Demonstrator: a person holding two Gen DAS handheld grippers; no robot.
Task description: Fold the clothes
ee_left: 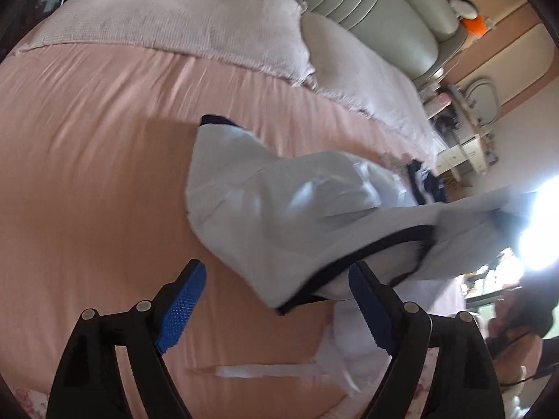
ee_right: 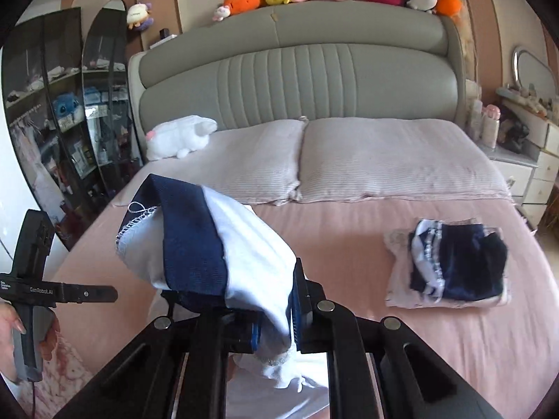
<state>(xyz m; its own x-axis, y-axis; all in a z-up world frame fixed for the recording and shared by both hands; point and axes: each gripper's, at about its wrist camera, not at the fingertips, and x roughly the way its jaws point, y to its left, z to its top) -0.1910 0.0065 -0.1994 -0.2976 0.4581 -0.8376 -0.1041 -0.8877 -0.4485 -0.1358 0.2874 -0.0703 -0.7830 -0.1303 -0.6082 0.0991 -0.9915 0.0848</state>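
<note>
Bedding of plain pink cotton [ee_right: 349,244] fills the lower half of both views. Right-wrist view, far left: a hand [ee_right: 14,328] holds the black left gripper's handle at the frame edge, its jaws not shown there. Left-wrist view: left gripper [ee_left: 276,300], bottom centre, stands wide open with blue ridged pads [ee_left: 181,310] well apart, nothing pressed between them; a navy-trimmed edge of the white, navy-banded garment [ee_left: 279,209] crosses the gap near the right-hand pad, contact uncertain owing to blur. The garment runs from frame centre toward the right edge, partly lifted off the sheet. Right-wrist view, lower centre: right gripper [ee_right: 276,328] is clamped on a bunched fold of this white garment, cloth draped over its fingers and hanging below. Right of centre, a folded stack of navy and white clothes [ee_right: 450,265] lies flat on the sheet, well apart from the gripper. Upper centre: two striped pale pillows [ee_right: 384,153] against a grey padded headboard [ee_right: 297,80].
</note>
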